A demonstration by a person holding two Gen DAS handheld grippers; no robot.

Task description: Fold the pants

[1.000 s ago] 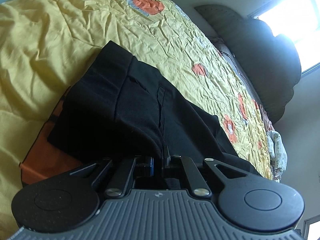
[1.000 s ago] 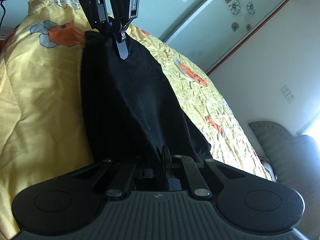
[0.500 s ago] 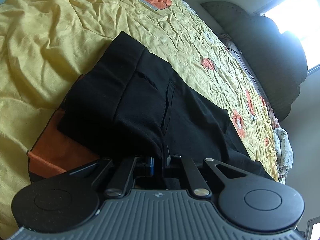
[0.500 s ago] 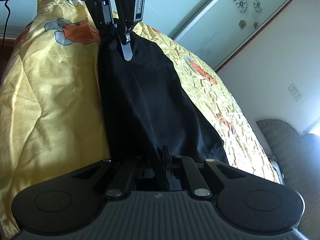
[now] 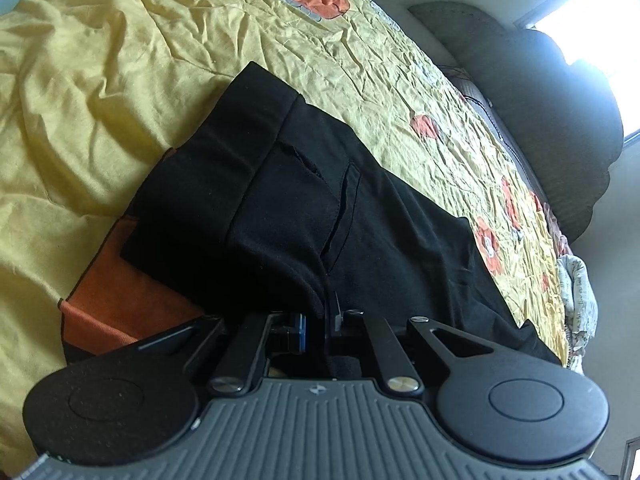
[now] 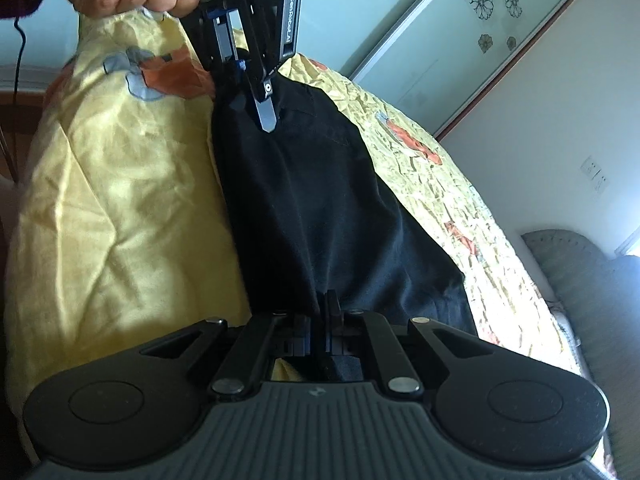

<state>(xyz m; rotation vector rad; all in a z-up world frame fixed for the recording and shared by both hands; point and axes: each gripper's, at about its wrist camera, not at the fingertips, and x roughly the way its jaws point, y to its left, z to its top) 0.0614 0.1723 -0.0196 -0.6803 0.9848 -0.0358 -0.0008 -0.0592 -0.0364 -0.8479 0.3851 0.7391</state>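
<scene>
Pants (image 5: 340, 208) overlap orange cloth (image 5: 120, 300), possibly folded.

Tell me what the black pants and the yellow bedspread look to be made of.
Black pants: soft matte knit, probably cotton jersey; it drapes limply and shows stitched pocket seams. Yellow bedspread: thin woven cloth with a slight sheen, finely crinkled, possibly cotton or polyester; printed orange flowers.

The left gripper (image 6: 266, 120), clamping the black pants (image 6: 320, 208), has moved closer toward the right gripper (image 6: 326, 312).
</scene>
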